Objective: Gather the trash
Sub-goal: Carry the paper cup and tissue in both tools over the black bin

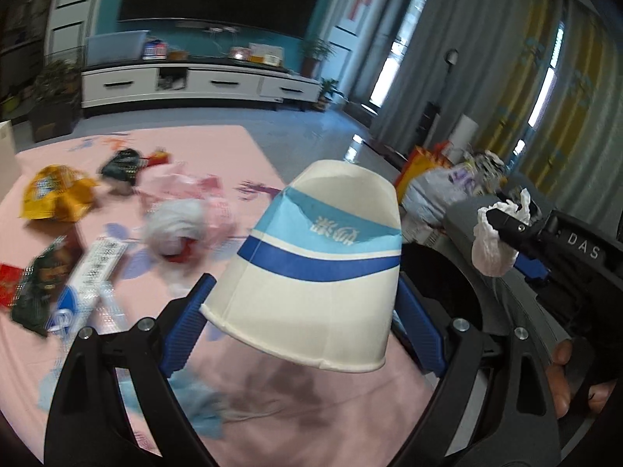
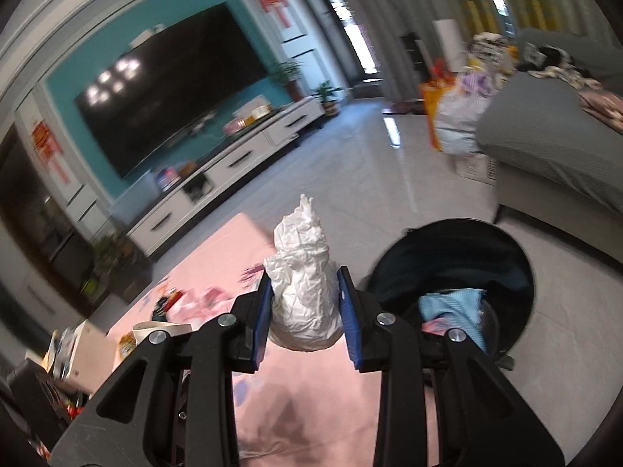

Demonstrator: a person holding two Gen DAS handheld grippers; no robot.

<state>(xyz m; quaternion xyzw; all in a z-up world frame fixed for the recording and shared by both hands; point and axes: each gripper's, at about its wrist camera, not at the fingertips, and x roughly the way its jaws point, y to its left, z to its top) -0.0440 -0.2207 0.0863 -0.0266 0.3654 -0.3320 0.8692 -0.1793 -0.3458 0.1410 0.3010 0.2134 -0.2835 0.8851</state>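
Over pink tablecloth (image 2: 311, 408): right gripper (image 2: 305, 311) clamping crumpled white tissue (image 2: 303, 284), long axis pointing away along fingers; black trash bin (image 2: 506, 249) lying at two o'clock, nearer this hand. Left gripper (image 1: 303, 311) squeezing upturned paper cup (image 1: 323, 264), bin at three o'clock.

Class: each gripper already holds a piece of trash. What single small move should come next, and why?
Probably carry the right gripper, shut on the crumpled white paper, over the black bin's open mouth just to its right. The left gripper holds the paper cup, so it would follow.
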